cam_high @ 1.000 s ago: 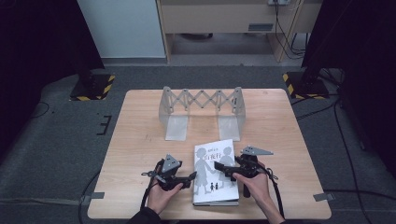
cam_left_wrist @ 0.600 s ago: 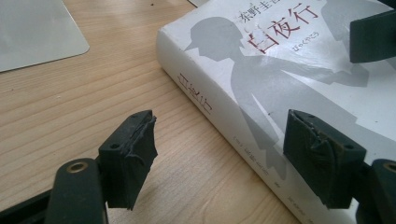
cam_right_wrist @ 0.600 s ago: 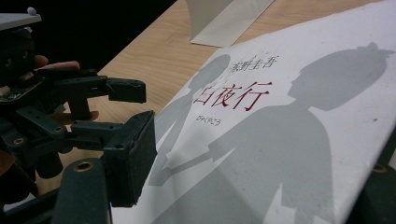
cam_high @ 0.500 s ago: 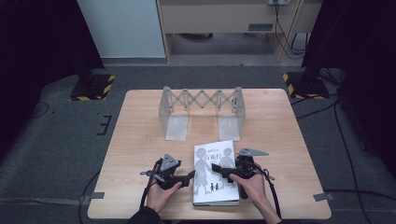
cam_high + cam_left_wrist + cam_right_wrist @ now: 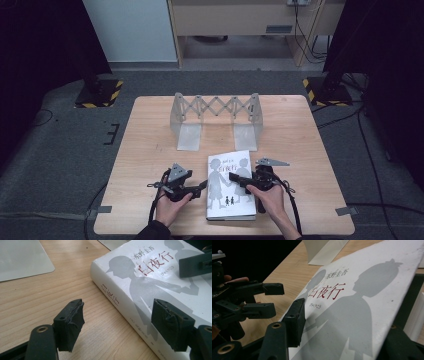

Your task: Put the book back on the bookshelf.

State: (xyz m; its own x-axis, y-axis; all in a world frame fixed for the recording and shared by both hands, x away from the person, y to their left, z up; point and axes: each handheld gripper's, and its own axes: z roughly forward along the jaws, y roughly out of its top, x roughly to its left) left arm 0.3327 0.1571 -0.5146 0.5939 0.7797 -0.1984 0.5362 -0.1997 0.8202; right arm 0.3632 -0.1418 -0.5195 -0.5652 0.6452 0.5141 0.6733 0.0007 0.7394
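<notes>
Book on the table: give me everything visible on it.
The book is a thick white-jacketed volume lying flat on the wooden table near its front edge, cover up. The cover shows grey silhouettes of two figures holding hands, dark red title characters and small dark figures lower down; the spine carries the same title. The right gripper has its jaws around the cover's lifted right edge, having just been closing. The left gripper sits open at the spine side.
</notes>
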